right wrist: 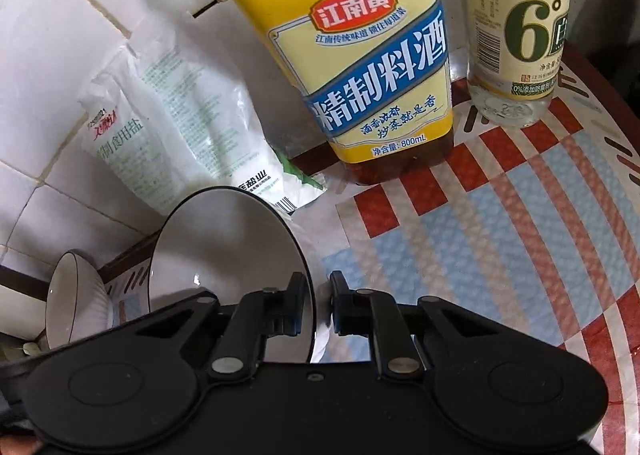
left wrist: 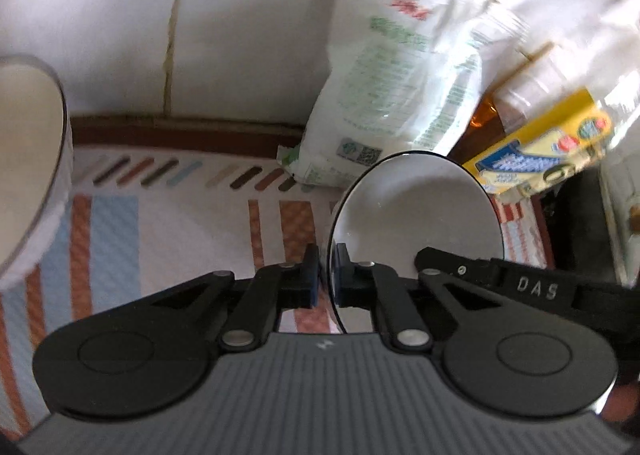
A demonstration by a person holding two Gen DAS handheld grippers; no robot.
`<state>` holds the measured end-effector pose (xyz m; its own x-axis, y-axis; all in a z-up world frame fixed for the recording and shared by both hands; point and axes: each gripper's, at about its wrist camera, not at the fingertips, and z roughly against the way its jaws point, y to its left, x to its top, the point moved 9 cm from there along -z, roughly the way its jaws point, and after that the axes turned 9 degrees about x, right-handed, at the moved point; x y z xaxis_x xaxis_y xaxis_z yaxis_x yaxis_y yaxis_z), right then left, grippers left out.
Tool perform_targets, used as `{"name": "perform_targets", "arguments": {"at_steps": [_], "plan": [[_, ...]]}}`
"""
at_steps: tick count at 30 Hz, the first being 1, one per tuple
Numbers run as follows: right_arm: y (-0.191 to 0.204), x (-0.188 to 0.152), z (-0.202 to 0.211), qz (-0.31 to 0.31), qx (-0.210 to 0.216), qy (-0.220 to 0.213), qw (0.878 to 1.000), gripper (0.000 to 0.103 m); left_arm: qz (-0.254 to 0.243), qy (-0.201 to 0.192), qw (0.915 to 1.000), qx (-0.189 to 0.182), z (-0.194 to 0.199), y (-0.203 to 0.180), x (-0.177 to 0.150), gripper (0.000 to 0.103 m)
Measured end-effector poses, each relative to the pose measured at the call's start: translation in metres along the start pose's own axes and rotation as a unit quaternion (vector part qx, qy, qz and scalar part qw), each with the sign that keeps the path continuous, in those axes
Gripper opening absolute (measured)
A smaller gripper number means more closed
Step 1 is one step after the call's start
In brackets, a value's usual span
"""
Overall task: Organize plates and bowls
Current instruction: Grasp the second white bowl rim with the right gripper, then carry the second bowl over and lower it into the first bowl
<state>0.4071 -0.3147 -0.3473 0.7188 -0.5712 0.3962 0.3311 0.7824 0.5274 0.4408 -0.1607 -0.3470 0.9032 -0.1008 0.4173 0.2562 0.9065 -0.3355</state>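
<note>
My left gripper (left wrist: 328, 273) is shut on the rim of a white bowl with a dark rim (left wrist: 416, 211), held on edge above the patterned mat. The other gripper's black body (left wrist: 520, 287) reaches in at that bowl's right side. My right gripper (right wrist: 317, 301) grips the rim of the same kind of white bowl (right wrist: 224, 247), tilted on edge, jaws close on the rim. A second white ribbed bowl (right wrist: 76, 307) sits at the lower left of the right wrist view. A large white bowl (left wrist: 28, 159) stands at the left edge of the left wrist view.
A salt bag (left wrist: 392, 87) leans on the tiled wall (left wrist: 120, 15); it also shows in the right wrist view (right wrist: 180, 123). A yellow cooking wine bottle (right wrist: 368, 55) and a clear vinegar bottle (right wrist: 516, 35) stand at the back. A striped mat (right wrist: 500, 223) covers the table.
</note>
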Motion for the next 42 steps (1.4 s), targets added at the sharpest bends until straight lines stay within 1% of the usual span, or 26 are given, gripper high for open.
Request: {"name": "perform_targets", "arguments": {"at_steps": [2, 4, 6, 8, 10, 14, 17, 20, 25, 30, 32, 35, 39, 42], "plan": [[0.002, 0.001, -0.001, 0.007, -0.001, 0.000, 1.000, 0.017, 0.004, 0.004, 1.0000, 0.003, 0.000, 0.000, 0.000, 0.006], [0.008, 0.002, 0.000, 0.035, -0.003, 0.000, 0.999, 0.016, -0.003, 0.007, 0.9999, 0.009, 0.001, -0.001, -0.001, 0.007], [0.011, -0.004, 0.007, 0.057, -0.005, 0.005, 0.998, 0.015, -0.002, 0.006, 1.0000, 0.001, 0.005, -0.002, -0.001, 0.007], [0.015, -0.006, 0.011, 0.060, 0.001, 0.006, 0.998, 0.015, -0.003, 0.002, 1.0000, -0.006, 0.013, -0.001, -0.003, 0.006], [0.016, -0.008, 0.015, 0.054, 0.006, 0.008, 0.998, 0.015, -0.014, -0.002, 0.9999, -0.003, 0.021, -0.002, -0.007, 0.006], [0.023, -0.016, 0.028, 0.076, 0.003, 0.008, 0.997, 0.015, -0.028, -0.016, 0.9995, 0.005, 0.039, -0.004, -0.016, 0.007], [0.025, -0.024, 0.042, 0.073, 0.015, 0.002, 0.997, 0.015, -0.035, -0.026, 0.9991, 0.004, 0.054, -0.008, -0.021, 0.006], [0.033, -0.028, 0.060, 0.078, 0.026, -0.022, 0.996, 0.015, -0.042, -0.037, 0.9985, 0.003, 0.070, -0.013, -0.026, 0.006], [0.043, -0.036, 0.081, 0.086, 0.033, -0.035, 0.995, 0.015, -0.040, -0.049, 0.9980, -0.002, 0.091, -0.017, -0.038, 0.006], [0.048, -0.049, 0.102, 0.082, 0.043, -0.043, 0.995, 0.015, -0.051, -0.061, 0.9968, -0.004, 0.115, -0.020, -0.051, 0.006], [0.050, -0.053, 0.111, 0.082, 0.046, -0.059, 0.994, 0.015, -0.056, -0.064, 0.9964, -0.003, 0.125, -0.022, -0.056, 0.006], [0.054, -0.061, 0.124, 0.086, 0.048, -0.063, 0.993, 0.015, -0.063, -0.073, 0.9953, 0.000, 0.141, -0.025, -0.065, 0.006], [0.054, -0.071, 0.137, 0.076, 0.061, -0.065, 0.993, 0.015, -0.068, -0.072, 0.9950, 0.006, 0.153, -0.026, -0.075, 0.006], [0.056, -0.080, 0.145, 0.079, 0.062, -0.064, 0.993, 0.015, -0.073, -0.071, 0.9948, 0.008, 0.162, -0.027, -0.084, 0.006]]}}
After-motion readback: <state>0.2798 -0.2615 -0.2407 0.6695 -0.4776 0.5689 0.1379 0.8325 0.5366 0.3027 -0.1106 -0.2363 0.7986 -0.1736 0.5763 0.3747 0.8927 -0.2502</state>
